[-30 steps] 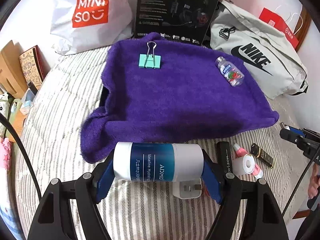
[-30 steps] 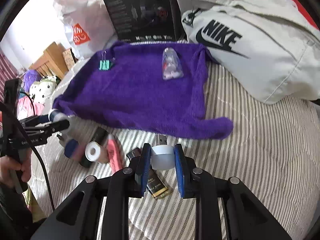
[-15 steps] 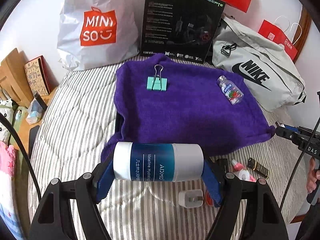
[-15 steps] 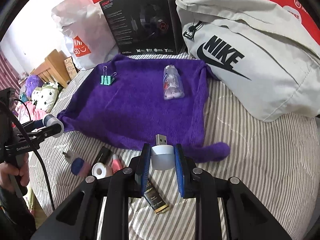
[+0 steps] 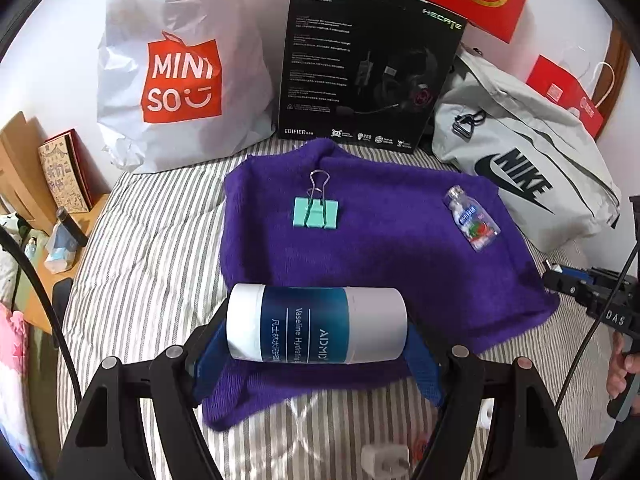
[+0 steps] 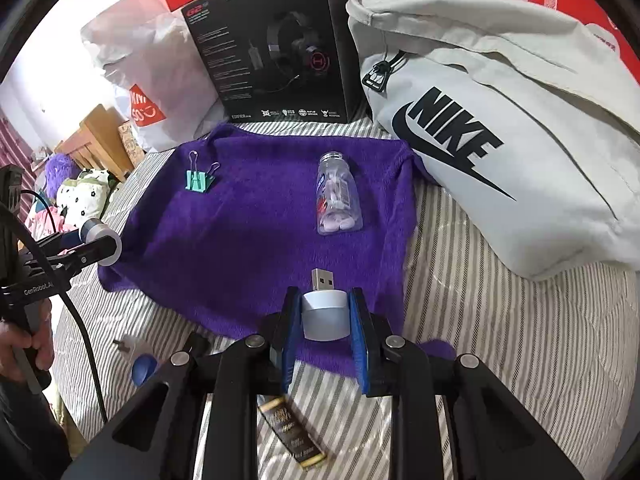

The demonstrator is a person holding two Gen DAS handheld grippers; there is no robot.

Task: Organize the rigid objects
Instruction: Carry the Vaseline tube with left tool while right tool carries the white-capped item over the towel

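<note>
Left wrist view: the left gripper [image 5: 316, 332] clasps a blue-and-white Vaseline tube [image 5: 316, 323] crosswise between its blue pads, end to end, above the near edge of a purple towel [image 5: 384, 248]. Ahead of the fingers on the towel lie a mint binder clip [image 5: 316, 211], slightly left, and a small clear bottle [image 5: 472, 218], ahead and to the right. A white plug adapter [image 5: 386, 458] rests on the striped bedding [image 5: 148, 264] below the gripper, off the towel.

Right wrist view: the right gripper [image 6: 324, 316] is clamped on a small white USB light [image 6: 323, 312], its metal plug pointing forward over the towel's near edge. A dark rectangular lighter-like item [image 6: 292, 430] lies on the bedding beneath the gripper; its exact kind cannot be told. A blue-capped object [image 6: 143, 368] lies to the lower left, partly hidden.

Beyond the towel stand a white Miniso bag [image 5: 180, 76], a black headset box [image 5: 368, 68] and a grey Nike bag [image 6: 504, 136], the last ahead and right of the right gripper.
</note>
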